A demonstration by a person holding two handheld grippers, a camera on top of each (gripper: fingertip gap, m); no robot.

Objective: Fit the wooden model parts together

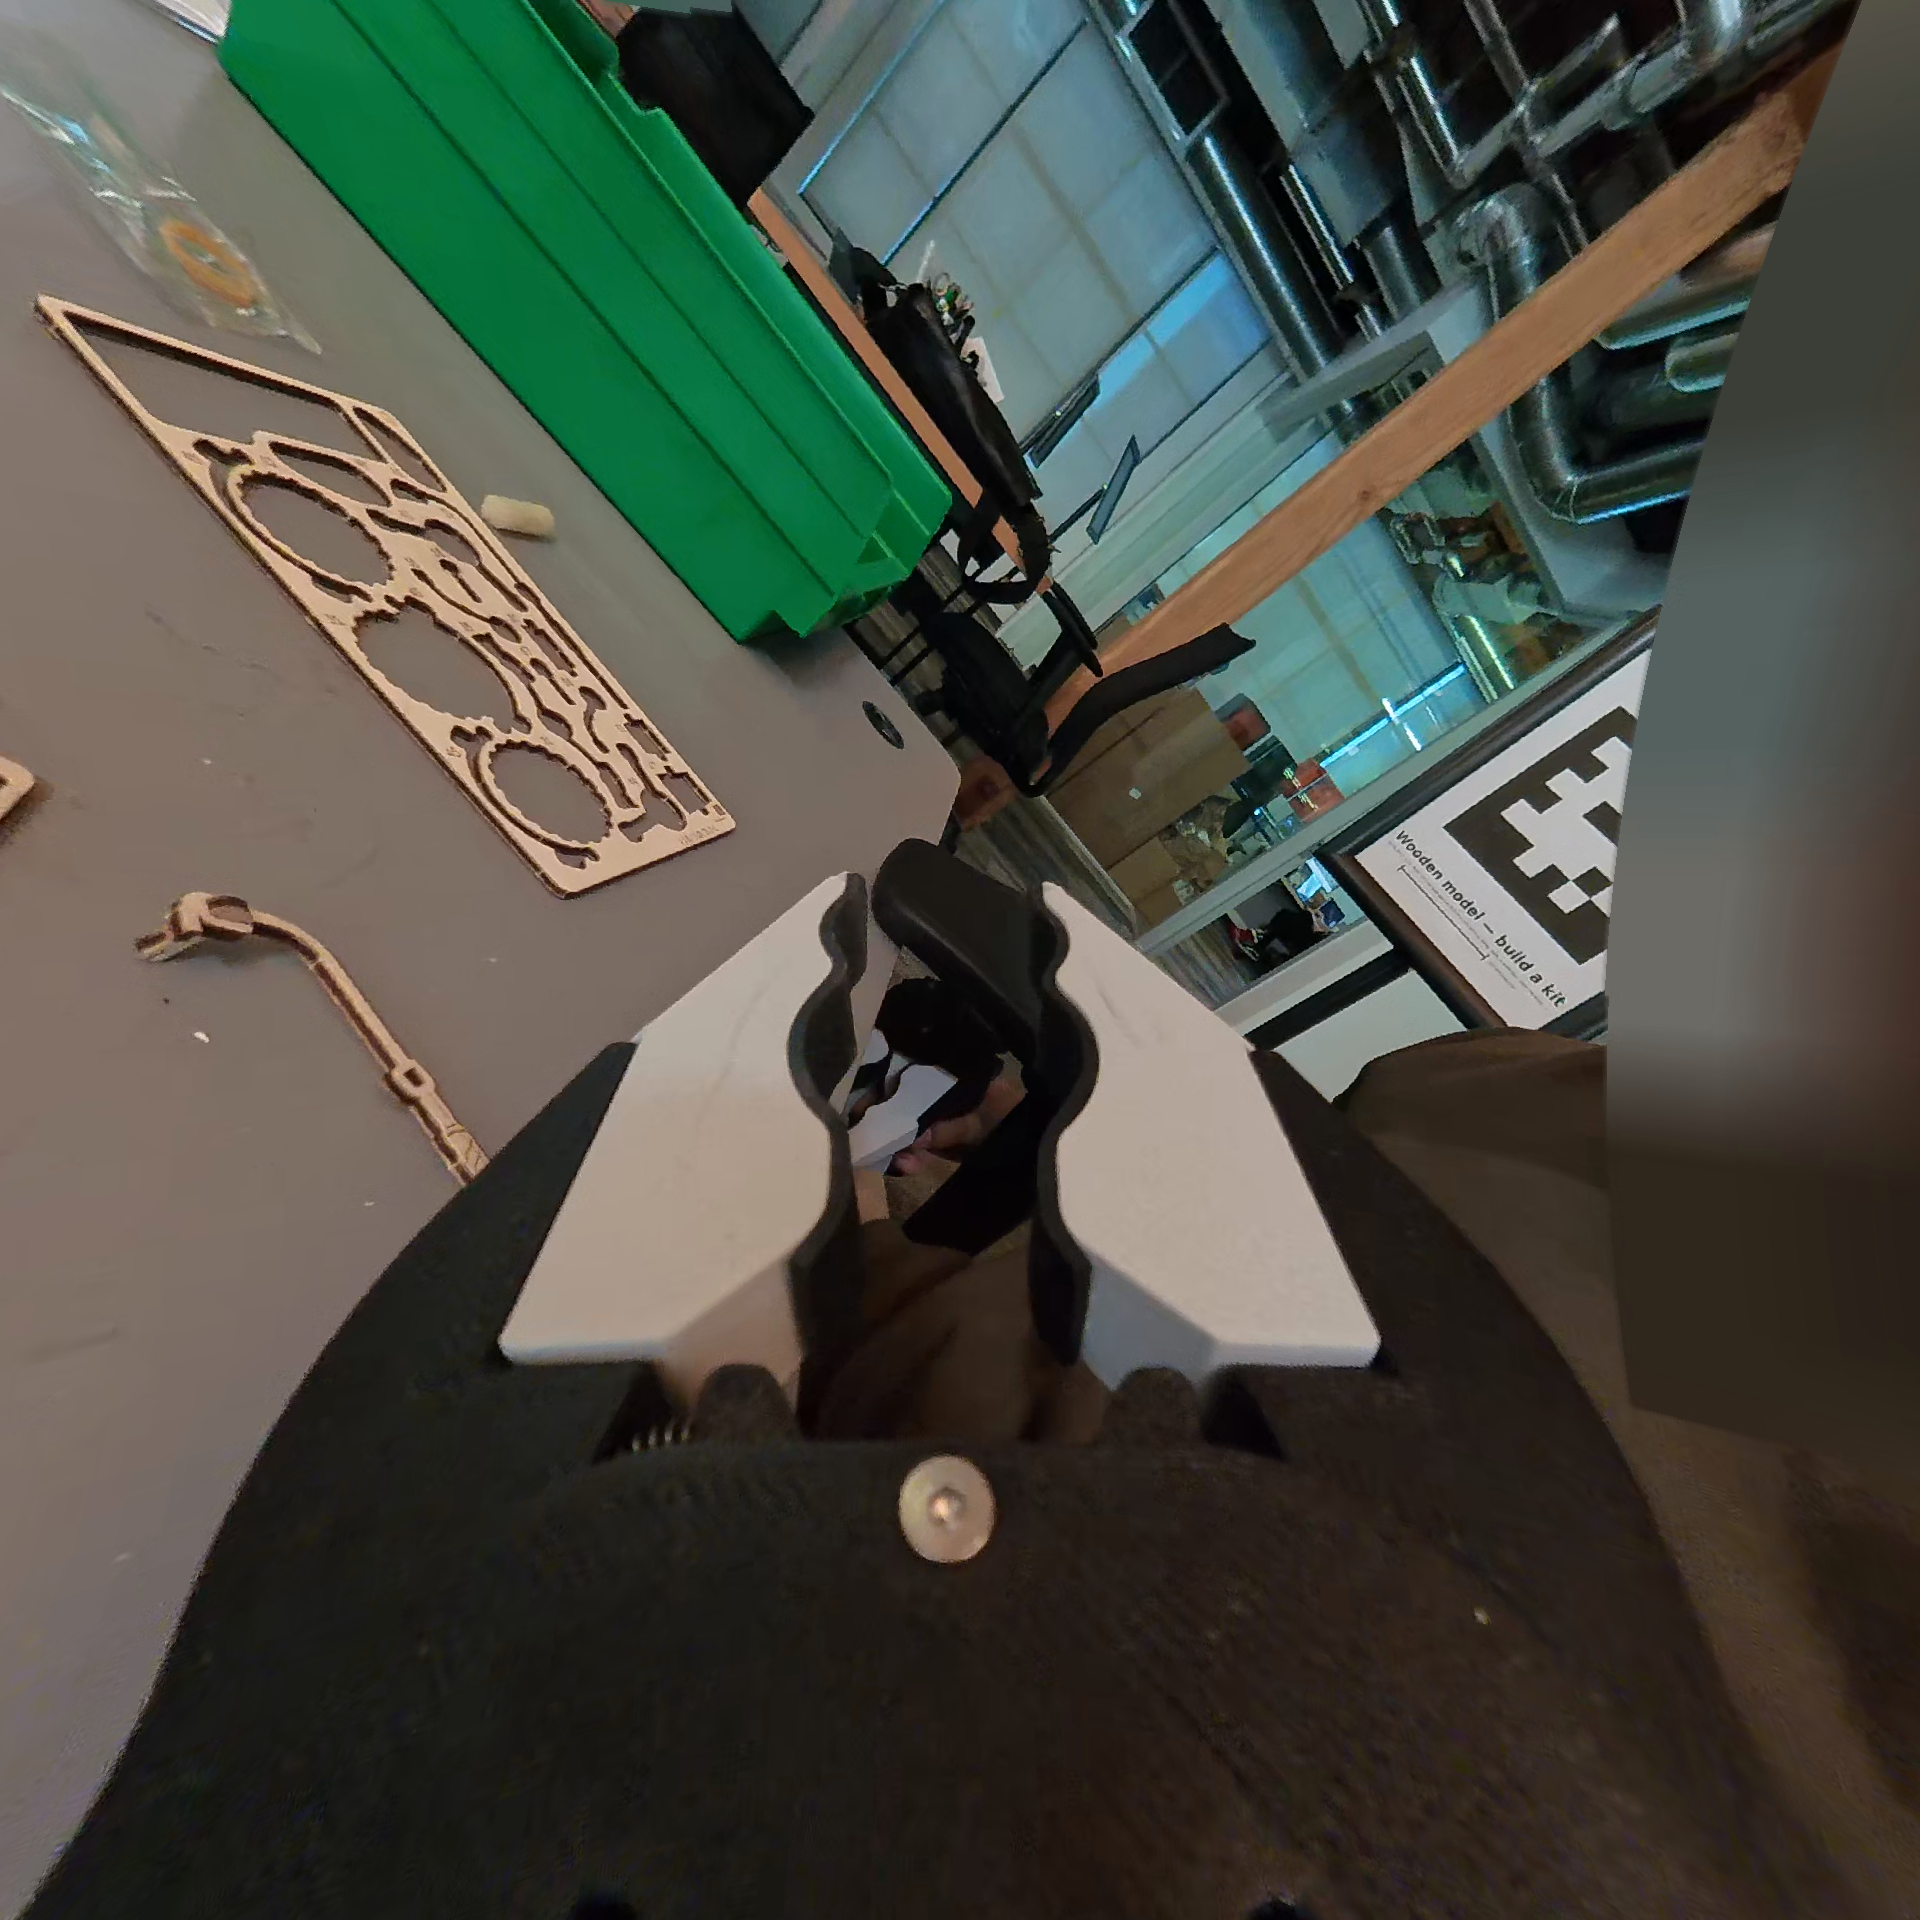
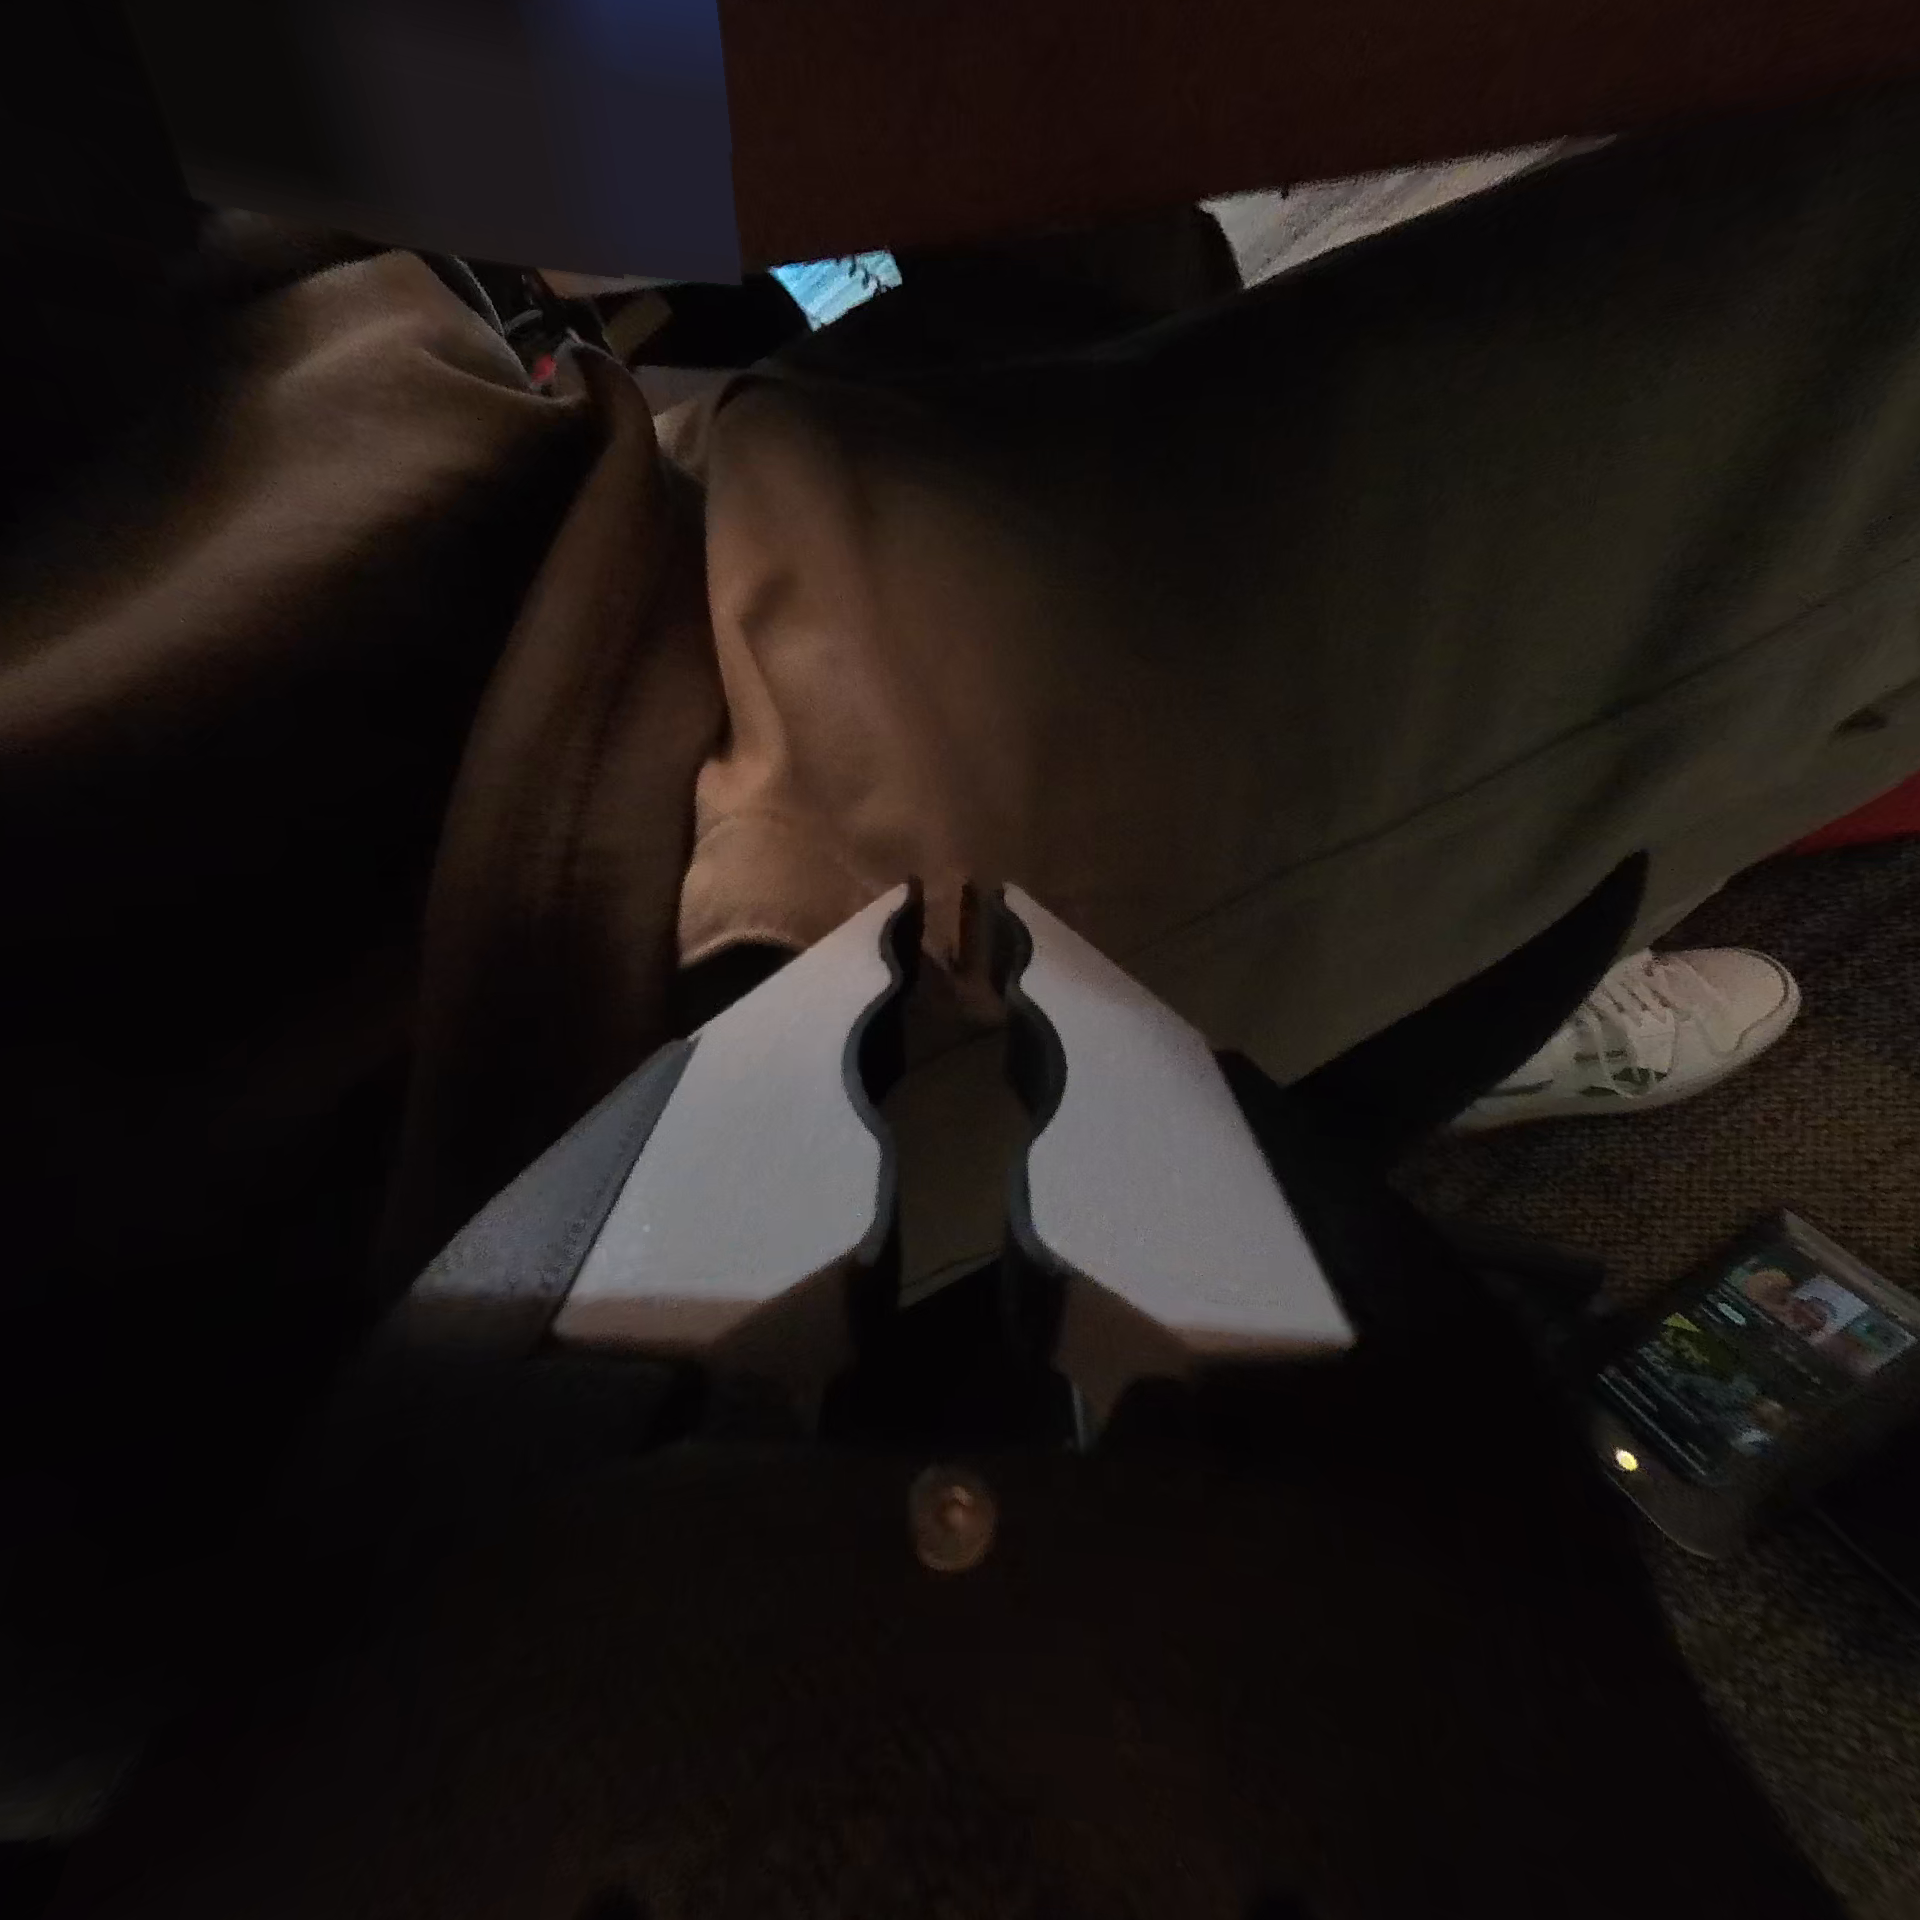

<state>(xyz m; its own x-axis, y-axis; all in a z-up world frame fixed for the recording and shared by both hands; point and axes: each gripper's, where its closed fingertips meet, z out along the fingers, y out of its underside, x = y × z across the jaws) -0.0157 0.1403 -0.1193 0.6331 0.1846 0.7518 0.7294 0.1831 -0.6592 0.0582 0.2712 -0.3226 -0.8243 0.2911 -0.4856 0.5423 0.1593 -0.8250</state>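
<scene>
Left gripper [image 1: 951, 914] first: it's off the table edge, tilted, jaws a moderate gap apart with nothing between them — only a chair and brown clothing show through the gap. My read is it's parked, lifted clear of the work, not reaching for anything.

Out from there, up on the grey table [image 1: 312, 1039]: a bent wooden part [image 1: 312, 987] lies flat just to the left, apparently an assembled linkage piece, left within easy reach. Beyond it lies the cut-out sheet [image 1: 416, 613], its gear-shaped holes empty, so those pieces look already popped out. A small pale stub [image 1: 516, 515] sits beside the sheet, a clear bag [image 1: 177, 223] lies at the far corner, and a green bin [image 1: 582, 312] runs along the back edge, likely storage kept out of the working area.

Now the right gripper [image 2: 954, 904]: down below table level, dim, pointed at the person's lap [image 2: 1143, 623]. The jaws are narrow, and something thin and upright shows between the tips — it may be a small part pinched there, but the dark hides it, so I can't call the grip. A white shoe [image 2: 1621, 1029] and a phone [image 2: 1756, 1351] lie on the carpet off to the side.

No joining under way, by my judgement; both tools are away from the parts.
</scene>
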